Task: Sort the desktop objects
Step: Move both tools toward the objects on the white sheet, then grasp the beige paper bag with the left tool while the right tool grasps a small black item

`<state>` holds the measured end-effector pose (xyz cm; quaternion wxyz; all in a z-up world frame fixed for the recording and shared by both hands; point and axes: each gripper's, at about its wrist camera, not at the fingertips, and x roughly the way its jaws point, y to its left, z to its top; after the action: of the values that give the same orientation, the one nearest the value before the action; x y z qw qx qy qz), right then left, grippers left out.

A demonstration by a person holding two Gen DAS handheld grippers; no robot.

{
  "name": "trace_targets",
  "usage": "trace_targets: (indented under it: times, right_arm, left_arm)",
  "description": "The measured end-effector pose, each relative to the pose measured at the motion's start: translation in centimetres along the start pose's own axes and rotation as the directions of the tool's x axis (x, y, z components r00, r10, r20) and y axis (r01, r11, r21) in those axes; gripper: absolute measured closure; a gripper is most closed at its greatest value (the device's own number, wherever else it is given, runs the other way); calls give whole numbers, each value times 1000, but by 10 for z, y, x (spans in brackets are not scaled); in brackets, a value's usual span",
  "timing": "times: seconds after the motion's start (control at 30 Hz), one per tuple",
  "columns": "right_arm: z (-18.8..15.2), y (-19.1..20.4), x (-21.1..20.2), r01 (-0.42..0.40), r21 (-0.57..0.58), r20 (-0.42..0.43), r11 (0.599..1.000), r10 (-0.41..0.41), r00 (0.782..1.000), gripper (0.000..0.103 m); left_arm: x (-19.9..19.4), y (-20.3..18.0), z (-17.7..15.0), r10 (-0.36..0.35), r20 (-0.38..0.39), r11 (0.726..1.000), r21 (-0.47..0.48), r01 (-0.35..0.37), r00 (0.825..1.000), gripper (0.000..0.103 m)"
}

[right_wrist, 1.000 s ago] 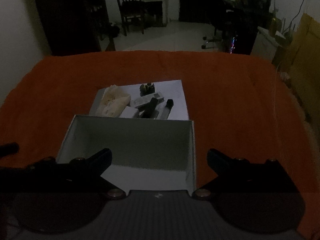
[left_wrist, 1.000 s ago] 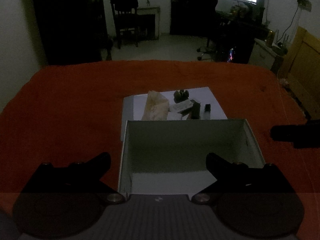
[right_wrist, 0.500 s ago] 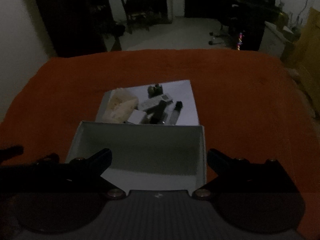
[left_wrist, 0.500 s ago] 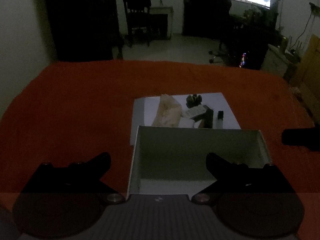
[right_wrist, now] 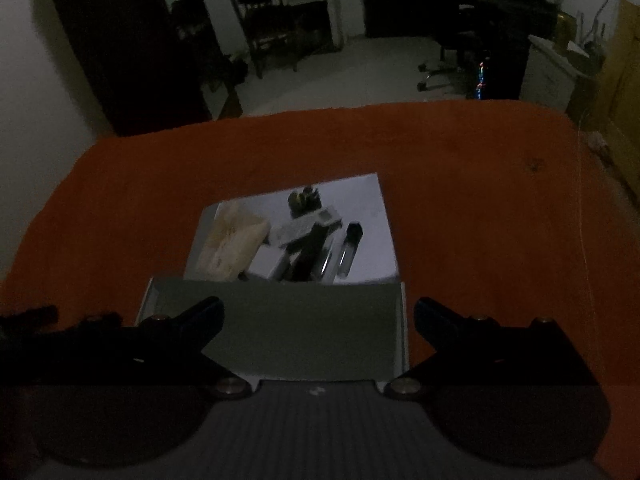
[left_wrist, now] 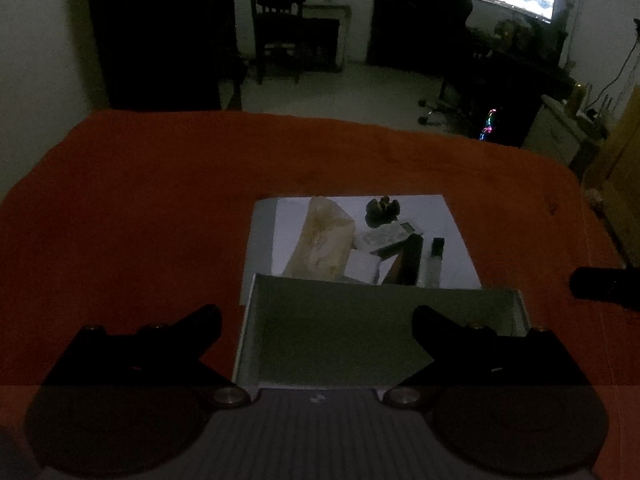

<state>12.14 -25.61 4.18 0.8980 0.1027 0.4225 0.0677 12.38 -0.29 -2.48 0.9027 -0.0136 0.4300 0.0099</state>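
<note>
left claw: jaws apart, empty
right claw: jaws apart, empty
box: empty, clutter pile at 12 o'clock

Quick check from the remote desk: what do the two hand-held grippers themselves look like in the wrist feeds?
Both look alike. The left hand-held gripper has two matte black angular fingers with pointed tips, each pivoting on a round silver bolt beside a grey ribbed body bearing a tiny pale mark. The right hand-held gripper has the same build. No cables, sleeves or hands are visible.
</note>
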Motion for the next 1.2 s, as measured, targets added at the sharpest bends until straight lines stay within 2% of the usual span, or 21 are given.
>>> trace_targets:
  times: [0.3, 0.43, 0.6, 0.73, 0.83, 0.9, 1.03, 1.13, 1.2]
  right_arm:
    - [31, -11, 37, 17, 24, 6, 1000, -17, 1000, 0]
    - [42, -11, 57, 17, 22, 2, 1000, -17, 1000, 0]
    - [53, -8, 87, 33, -5, -21, 999, -33, 999, 0]
    - [62, -8, 113, 31, 0, -34, 1000, -31, 999, 1]
    - [67, -11, 134, 0, 33, -44, 999, 1, 999, 1]
    - [70, -13, 151, -14, 67, -69, 998, 19, 997, 3]
    - [72, -14, 187, -46, 159, -127, 986, 67, 990, 14]
    - [72, -8, 212, -43, 165, -166, 985, 71, 984, 23]
    - [72, -6, 226, -30, 166, -185, 986, 61, 981, 26]
  left_arm:
    - [50, 2, 28, -13, -39, 1000, -7, 12, 999, 0]
    - [76, 4, 40, 10, -48, 1000, 4, -10, 999, 0]
    - [107, 1, 54, 2, -66, 1000, 4, -2, 998, 0]
    - [131, 1, 63, -16, -92, 1000, -26, 14, 996, 0]
    - [152, -3, 64, -27, -115, 999, -24, 24, 993, 0]
    - [167, -5, 63, -18, -137, 1000, -18, 16, 990, 1]
    - [190, -7, 60, 20, -163, 1000, 0, -20, 986, 1]
    - [201, -3, 62, 15, -174, 999, -32, -21, 985, 1]
    - [207, 0, 66, 5, -171, 998, -53, -14, 985, 1]
